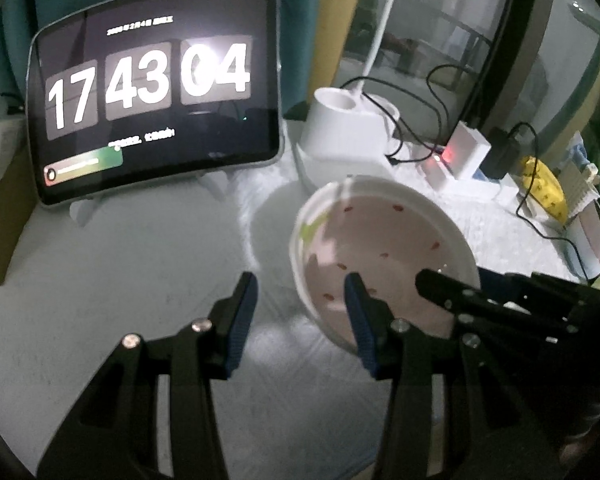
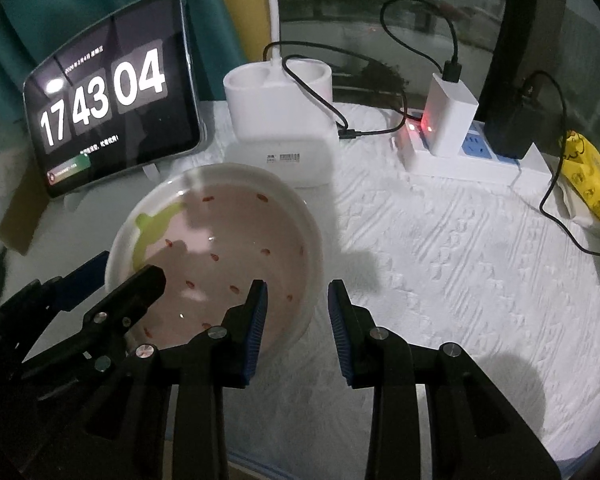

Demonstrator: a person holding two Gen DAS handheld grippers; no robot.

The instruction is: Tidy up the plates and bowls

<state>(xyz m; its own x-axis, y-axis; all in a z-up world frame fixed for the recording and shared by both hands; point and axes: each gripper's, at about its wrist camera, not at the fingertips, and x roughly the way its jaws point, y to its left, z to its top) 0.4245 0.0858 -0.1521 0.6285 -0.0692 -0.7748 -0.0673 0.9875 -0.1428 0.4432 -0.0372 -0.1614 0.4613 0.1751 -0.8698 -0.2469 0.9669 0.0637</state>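
We see a pink bowl (image 2: 220, 248) with a white rim, red seed marks and a green leaf shape, resting on the white quilted cloth (image 2: 460, 260) that covers the desk, in front of the tablet and the lamp base.

Our left tongs (image 1: 300, 304) stand wide open: the right finger reaches over the bowl's near rim and the left finger hangs over bare cloth, so they hold nothing. Our right tongs (image 2: 296, 300) are also open and hold nothing. Their left finger lies over the bowl's right rim and the other over the cloth beside it; whether either pad touches the rim, we cannot tell. In the right view, the left tongs come in from the left over the bowl.

The tablet (image 1: 156, 92) leans at the back left and shows a flip clock reading "17 43 04"; the small lines of text above and below the digits are too blurred to read. The white lamp base (image 2: 278, 116) carries a small printed label we cannot make out. To its right, a power strip (image 2: 480, 156) holds a white charger (image 2: 450, 116) with a red light beside it, and black cables (image 2: 324, 100) trail across the cloth. A yellow packet (image 2: 592, 184) lies at the far right.
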